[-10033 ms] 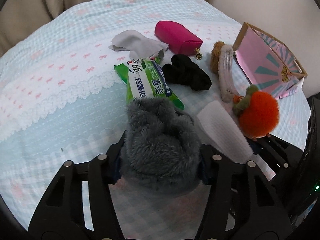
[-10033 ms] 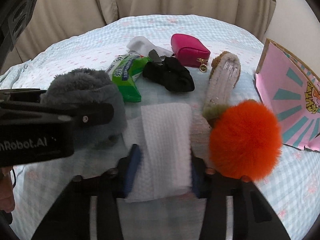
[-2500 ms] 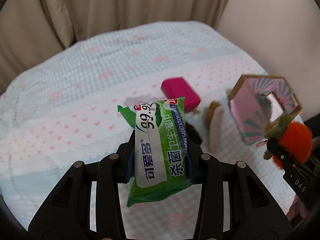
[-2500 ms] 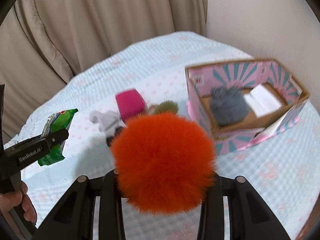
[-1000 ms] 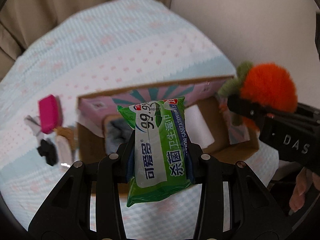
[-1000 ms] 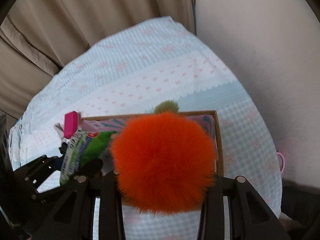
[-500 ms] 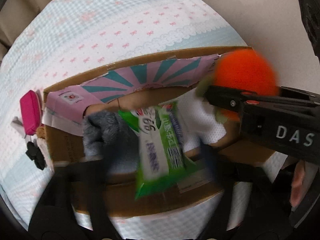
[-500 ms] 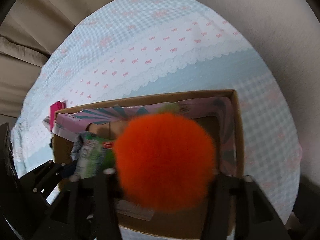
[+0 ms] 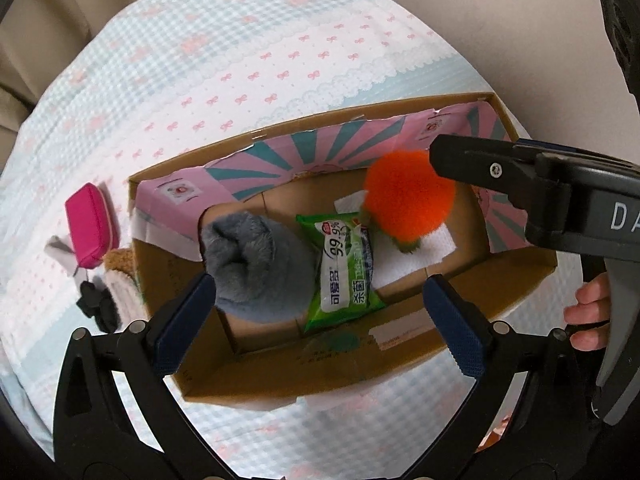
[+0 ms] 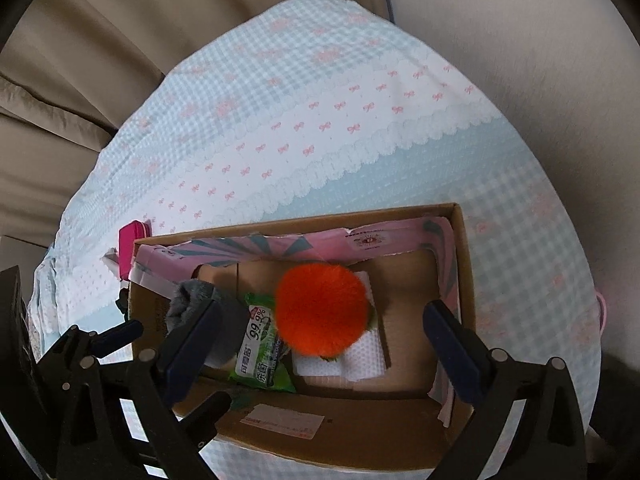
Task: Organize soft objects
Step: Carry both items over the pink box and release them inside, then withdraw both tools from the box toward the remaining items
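A cardboard box with a pink and teal lining sits on the bed. Inside lie a grey furry item, a green wipes pack, a white cloth and an orange pompom. My left gripper is open and empty above the box. My right gripper is open and empty above the box too; the box, pompom, wipes pack, grey item and white cloth show below it.
Left of the box on the blue checked bedspread lie a magenta pouch, a grey cloth, a black scrunchie and a furry hair clip. A wall and curtains stand behind.
Both grippers have opened over the box. The wipes pack has dropped from the left one and the orange pompom from the right one; both now lie in the box.
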A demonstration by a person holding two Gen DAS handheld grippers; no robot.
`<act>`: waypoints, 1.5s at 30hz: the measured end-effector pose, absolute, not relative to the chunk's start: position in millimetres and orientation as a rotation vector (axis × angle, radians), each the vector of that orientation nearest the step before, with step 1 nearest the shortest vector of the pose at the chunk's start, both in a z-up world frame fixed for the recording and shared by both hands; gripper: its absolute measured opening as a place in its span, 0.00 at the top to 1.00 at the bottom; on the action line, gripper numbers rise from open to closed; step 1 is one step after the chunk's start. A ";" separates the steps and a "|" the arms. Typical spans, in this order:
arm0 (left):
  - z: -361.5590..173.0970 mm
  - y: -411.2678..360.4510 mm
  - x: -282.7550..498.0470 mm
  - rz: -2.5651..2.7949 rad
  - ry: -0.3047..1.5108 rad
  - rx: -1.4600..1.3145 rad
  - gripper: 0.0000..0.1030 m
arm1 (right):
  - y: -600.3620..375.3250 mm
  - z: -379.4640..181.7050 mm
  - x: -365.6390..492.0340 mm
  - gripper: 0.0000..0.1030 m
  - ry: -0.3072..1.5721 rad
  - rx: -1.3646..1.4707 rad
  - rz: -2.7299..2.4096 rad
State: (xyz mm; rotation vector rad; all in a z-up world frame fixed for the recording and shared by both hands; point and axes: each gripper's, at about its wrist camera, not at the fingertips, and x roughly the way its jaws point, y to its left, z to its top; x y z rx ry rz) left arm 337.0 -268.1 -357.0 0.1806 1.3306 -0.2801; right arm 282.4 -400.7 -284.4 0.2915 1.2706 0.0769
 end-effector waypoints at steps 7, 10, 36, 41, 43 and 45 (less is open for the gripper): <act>-320.4 -255.3 321.5 -0.276 1.280 0.158 0.00 | -392.3 -253.3 266.3 0.03 1.204 0.240 0.069; -291.9 -242.8 308.2 -0.272 1.239 0.157 0.00 | -385.6 -229.5 255.3 0.03 1.162 0.207 0.063; -123.6 -33.4 160.0 -0.148 0.877 0.057 0.00 | -209.1 -52.2 98.5 0.03 0.814 0.083 0.010; -121.9 17.9 142.1 -0.123 0.847 0.036 0.00 | -173.2 -49.2 81.1 0.03 0.771 0.097 -0.005; -122.6 38.5 135.6 -0.121 0.836 0.032 0.00 | -158.7 -50.6 77.4 0.03 0.773 0.097 -0.015; -125.6 55.9 131.5 -0.123 0.834 0.029 0.00 | -145.5 -53.3 74.5 0.03 0.777 0.122 -0.020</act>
